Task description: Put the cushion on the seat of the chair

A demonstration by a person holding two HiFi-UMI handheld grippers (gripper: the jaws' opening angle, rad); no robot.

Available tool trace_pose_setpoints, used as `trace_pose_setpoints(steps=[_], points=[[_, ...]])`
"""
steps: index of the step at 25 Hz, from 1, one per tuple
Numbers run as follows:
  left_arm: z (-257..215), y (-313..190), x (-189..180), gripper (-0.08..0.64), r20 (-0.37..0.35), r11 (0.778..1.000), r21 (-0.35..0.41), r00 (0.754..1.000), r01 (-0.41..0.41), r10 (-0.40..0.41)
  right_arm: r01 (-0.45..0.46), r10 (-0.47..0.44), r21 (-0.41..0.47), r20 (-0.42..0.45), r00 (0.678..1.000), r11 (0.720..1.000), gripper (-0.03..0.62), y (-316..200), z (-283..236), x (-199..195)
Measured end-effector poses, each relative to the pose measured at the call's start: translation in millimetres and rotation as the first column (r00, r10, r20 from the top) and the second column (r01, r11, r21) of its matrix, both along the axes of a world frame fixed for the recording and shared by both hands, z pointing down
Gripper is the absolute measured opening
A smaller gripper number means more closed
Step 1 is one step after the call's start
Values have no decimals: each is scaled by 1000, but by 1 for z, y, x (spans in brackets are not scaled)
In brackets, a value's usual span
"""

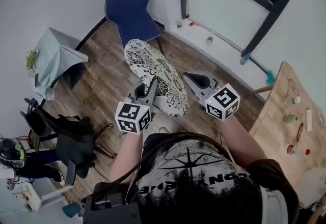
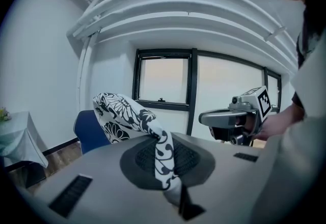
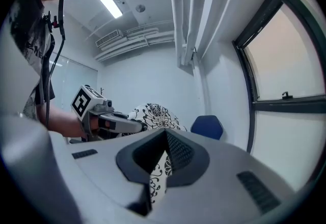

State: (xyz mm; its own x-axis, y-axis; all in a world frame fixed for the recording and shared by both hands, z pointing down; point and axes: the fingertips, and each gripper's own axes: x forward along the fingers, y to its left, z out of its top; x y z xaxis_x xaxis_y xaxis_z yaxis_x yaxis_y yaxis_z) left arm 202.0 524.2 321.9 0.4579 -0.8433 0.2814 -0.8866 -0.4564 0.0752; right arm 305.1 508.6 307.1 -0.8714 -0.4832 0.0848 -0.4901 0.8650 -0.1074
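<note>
The cushion (image 1: pixel 155 76), white with a black flower print, hangs in the air between my two grippers, above the wooden floor. My left gripper (image 1: pixel 151 85) is shut on its near left edge; in the left gripper view a fold of the printed fabric (image 2: pixel 164 159) is pinched between the jaws and the cushion's body (image 2: pixel 118 116) rises beyond. My right gripper (image 1: pixel 189 78) is shut on the cushion's right edge, with fabric (image 3: pixel 159 174) showing in the narrow gap between its jaws. The blue chair (image 1: pixel 130 13) stands past the cushion by the wall, its seat bare.
A small table under a pale cloth (image 1: pixel 57 56) stands at the left, with a black office chair (image 1: pixel 69 139) nearer me. A wooden table (image 1: pixel 282 116) with small items is at the right. A black window frame (image 1: pixel 265 8) runs along the far wall.
</note>
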Motion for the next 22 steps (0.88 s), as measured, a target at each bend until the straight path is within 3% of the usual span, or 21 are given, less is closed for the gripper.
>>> trace_pose_setpoints(steps=[11,22], points=[[-1,8,-9,26,30,1000,16,1000,9,-9,20,-19,-16,18,1000,1000,17,7,6,-10],[15,1,-34,28,-16,999,-26,1000,22,-22,23,-22,-73,13,1000,997,17,1,21,-31]])
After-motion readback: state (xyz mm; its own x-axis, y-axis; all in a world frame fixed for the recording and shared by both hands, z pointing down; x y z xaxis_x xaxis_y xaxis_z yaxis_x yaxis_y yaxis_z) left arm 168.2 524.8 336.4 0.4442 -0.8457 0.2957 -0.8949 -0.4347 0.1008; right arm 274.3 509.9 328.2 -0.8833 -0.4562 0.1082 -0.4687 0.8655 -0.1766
